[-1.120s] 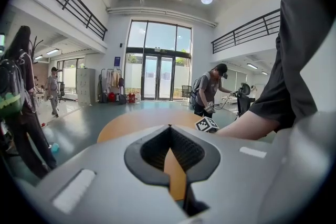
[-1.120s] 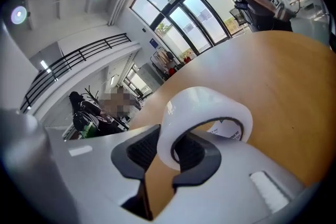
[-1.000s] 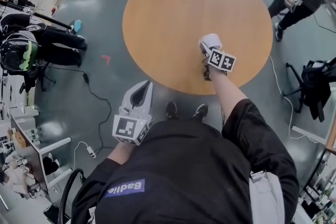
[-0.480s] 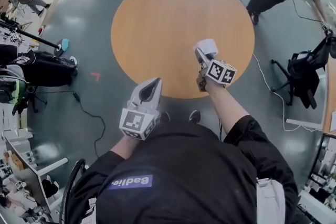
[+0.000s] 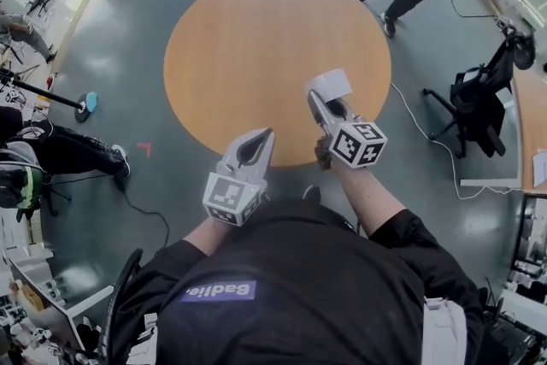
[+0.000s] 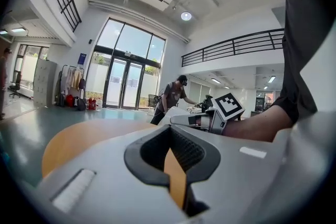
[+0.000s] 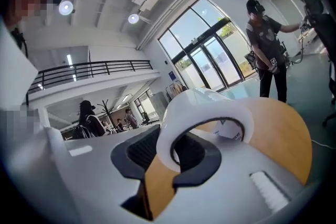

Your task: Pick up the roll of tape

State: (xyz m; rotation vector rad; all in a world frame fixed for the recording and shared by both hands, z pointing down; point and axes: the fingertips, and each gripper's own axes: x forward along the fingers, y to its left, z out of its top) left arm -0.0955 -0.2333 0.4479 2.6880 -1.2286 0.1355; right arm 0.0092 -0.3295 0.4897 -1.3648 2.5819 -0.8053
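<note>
One gripper (image 5: 327, 105) holds tape (image 5: 330, 85) above table's (image 5: 256, 38) near edge.

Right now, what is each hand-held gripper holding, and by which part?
The right hand-held gripper grips the white roll of tape by one side of its ring. The left hand-held gripper holds nothing.

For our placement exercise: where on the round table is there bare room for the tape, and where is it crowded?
The table is bare from far rim to centre and both sides. Only the near rim is crowded: the right gripper, holding the roll of tape, and the left gripper hang there.
</note>
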